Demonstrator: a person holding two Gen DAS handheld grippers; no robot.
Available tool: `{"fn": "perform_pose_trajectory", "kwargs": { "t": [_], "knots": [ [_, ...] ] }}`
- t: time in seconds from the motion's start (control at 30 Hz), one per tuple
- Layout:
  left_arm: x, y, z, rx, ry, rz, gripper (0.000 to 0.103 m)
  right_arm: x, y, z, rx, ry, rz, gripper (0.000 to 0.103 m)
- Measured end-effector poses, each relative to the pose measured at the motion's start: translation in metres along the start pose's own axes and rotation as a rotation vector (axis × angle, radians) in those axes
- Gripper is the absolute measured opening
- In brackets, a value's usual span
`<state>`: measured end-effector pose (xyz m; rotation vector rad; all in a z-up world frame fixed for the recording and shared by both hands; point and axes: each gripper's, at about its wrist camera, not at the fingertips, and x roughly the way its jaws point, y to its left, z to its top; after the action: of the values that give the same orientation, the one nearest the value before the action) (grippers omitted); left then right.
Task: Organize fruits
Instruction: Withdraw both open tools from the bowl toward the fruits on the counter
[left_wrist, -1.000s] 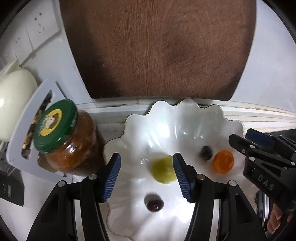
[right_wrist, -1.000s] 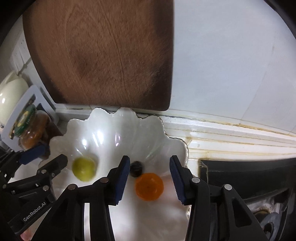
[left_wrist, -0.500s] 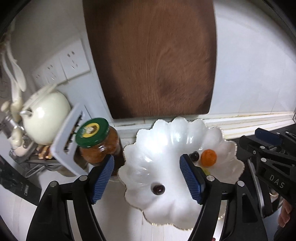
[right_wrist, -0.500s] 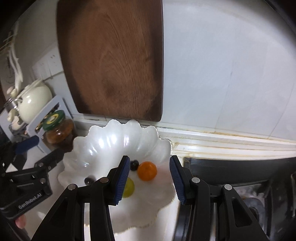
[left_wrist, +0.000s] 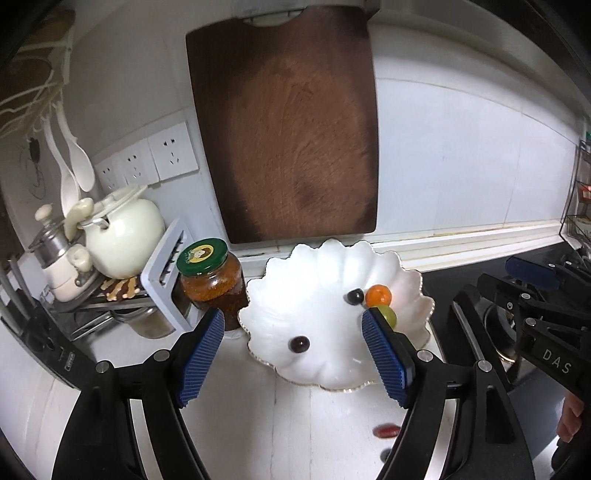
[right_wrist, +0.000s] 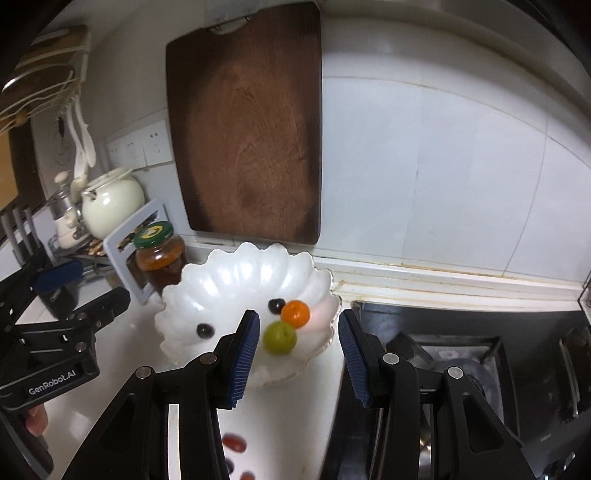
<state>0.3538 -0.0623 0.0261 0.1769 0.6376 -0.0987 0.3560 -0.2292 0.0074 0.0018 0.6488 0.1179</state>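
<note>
Both grippers, left and right, hung spread, empty; scalloped bowl held orange fruit at 3 o'clock.

orange fruit, green fruit, touching, white dish

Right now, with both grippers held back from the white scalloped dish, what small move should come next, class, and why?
Probably lower the open right gripper toward the small red oval fruit on the white counter. The white scalloped dish already holds a green round fruit, an orange round fruit and two dark berries, while the red one lies outside it. The left gripper is open too.
</note>
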Motion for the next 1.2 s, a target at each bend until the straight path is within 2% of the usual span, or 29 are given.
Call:
{"fn": "perform_pose_trajectory", "kwargs": {
  "t": [0.53, 0.9, 1.2],
  "knots": [
    [-0.058, -0.015, -0.051, -0.015, 0.017, -0.049, 0.079, -0.063, 0.0, -0.053, -0.01, -0.028, 0.008, 0.046],
    [-0.086, -0.029, -0.08, 0.013, 0.006, -0.075, 0.079, -0.084, -0.006, -0.088, 0.002, 0.007, 0.016, 0.046],
    [-0.092, -0.033, -0.109, 0.045, 0.041, -0.109, 0.079, -0.095, 0.0, -0.121, -0.014, 0.045, 0.001, 0.046]
  ]
}}
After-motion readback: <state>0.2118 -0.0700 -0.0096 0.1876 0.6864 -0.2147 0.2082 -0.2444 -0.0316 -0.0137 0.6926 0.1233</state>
